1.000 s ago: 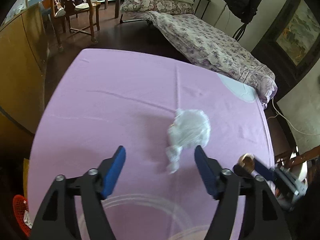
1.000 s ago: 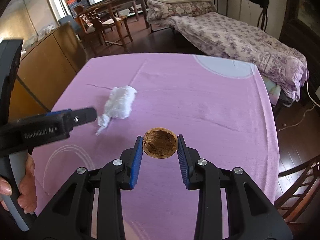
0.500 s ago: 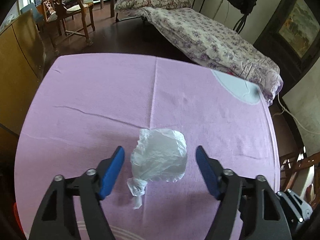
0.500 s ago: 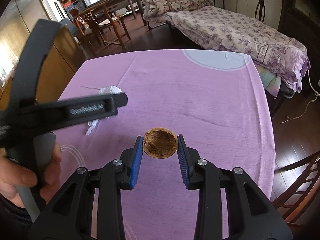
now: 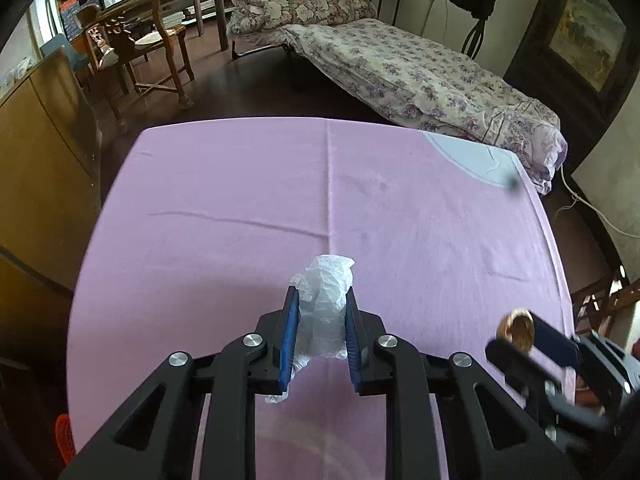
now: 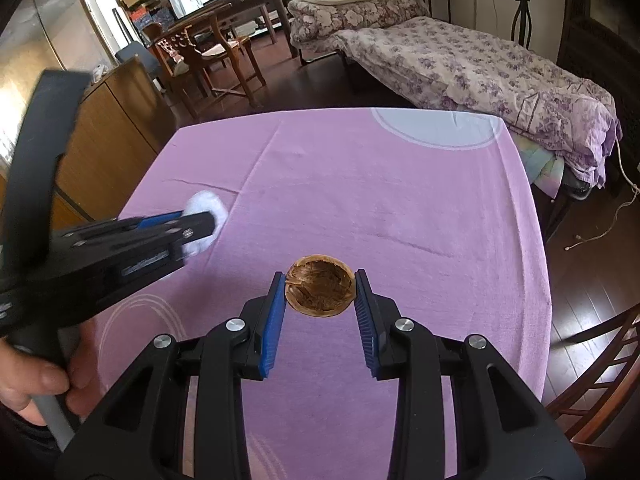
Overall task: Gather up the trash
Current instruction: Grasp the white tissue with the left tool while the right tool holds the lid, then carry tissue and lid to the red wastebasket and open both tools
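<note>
Crumpled white plastic wrap [image 5: 325, 312] is sitting pinched between the blue pads of the left gripper [image 5: 319, 334] in the left wrist view, its tail trailing down toward the pink cloth-covered table [image 5: 240, 200]. At the right edge, the right gripper [image 5: 520, 334] is gripping a brown walnut shell half [image 5: 516, 328].

From the right wrist view, the right gripper [image 6: 320, 312] is clamping the walnut shell half [image 6: 319, 290] between its blue pads, above the pink cloth [image 6: 400, 208]. To the left, the left gripper [image 6: 192, 229] is squeezing the white wrap [image 6: 204, 216], with the person's left hand [image 6: 36, 384] holding its handle.
</note>
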Motion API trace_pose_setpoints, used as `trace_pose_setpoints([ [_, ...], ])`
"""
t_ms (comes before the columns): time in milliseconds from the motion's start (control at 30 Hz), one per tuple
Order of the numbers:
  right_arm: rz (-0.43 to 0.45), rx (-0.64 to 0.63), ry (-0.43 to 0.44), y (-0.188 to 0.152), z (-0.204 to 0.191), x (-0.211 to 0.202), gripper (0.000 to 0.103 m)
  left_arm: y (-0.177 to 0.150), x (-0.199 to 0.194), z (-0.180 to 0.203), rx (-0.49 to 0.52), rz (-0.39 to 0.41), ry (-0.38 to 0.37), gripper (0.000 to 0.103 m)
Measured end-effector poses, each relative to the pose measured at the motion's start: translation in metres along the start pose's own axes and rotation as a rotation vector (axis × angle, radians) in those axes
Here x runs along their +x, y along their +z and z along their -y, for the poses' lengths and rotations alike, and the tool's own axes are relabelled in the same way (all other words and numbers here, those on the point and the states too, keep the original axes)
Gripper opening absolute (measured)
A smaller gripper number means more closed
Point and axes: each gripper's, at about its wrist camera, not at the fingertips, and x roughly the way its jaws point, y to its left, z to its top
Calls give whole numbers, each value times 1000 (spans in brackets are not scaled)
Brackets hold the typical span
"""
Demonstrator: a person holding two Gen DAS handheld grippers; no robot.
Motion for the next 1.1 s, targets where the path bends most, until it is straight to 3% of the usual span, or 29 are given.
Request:
trace_pose_setpoints([
  [300,21,-60,8,-14,-41,-21,35,-44,-55,-48,-94,8,-57,20],
  [567,-11,-102,34,-57,-93,-38,35,-80,-101,-96,-163,40,-99,20],
  [867,-32,-209,77,-84,-161,-55,35,-118,-145,-161,-250,96,-95,20],
  [1100,-44,-352,158,-93,-238,-67,35,-152,-172,-226,-352,127,-57,20],
])
